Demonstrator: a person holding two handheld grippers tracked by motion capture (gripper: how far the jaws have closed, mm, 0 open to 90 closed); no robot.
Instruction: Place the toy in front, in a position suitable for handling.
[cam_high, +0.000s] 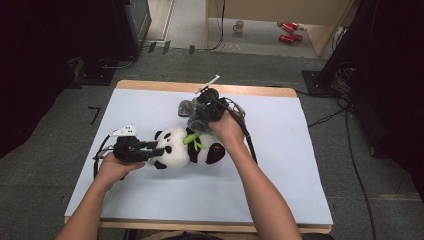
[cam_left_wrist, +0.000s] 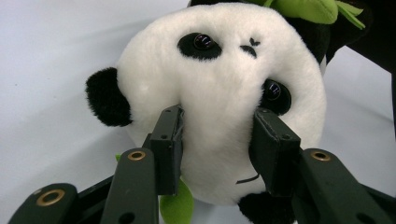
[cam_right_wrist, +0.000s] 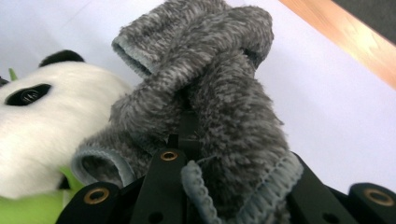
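Note:
A black-and-white panda plush (cam_high: 176, 150) lies on its side in the middle of the white table cover (cam_high: 280, 165), with a green leaf (cam_high: 193, 139) at its neck. My left gripper (cam_high: 158, 149) comes in from the left and is shut on the panda's head; in the left gripper view its pads (cam_left_wrist: 170, 140) dent the white muzzle (cam_left_wrist: 219, 93). My right gripper (cam_high: 201, 113) hovers just behind the panda, shut on a fuzzy grey knitted garment (cam_high: 187, 108). In the right gripper view the garment (cam_right_wrist: 205, 88) bunches over the jaws, with the panda's face (cam_right_wrist: 42, 116) at the left.
The table's wooden far edge (cam_high: 250, 90) runs behind the right gripper. On the floor beyond stand a mug (cam_high: 239, 26) and red cans (cam_high: 289, 31). Cables (cam_high: 350, 150) trail on the floor to the right. Bare cover lies left, right and in front of the panda.

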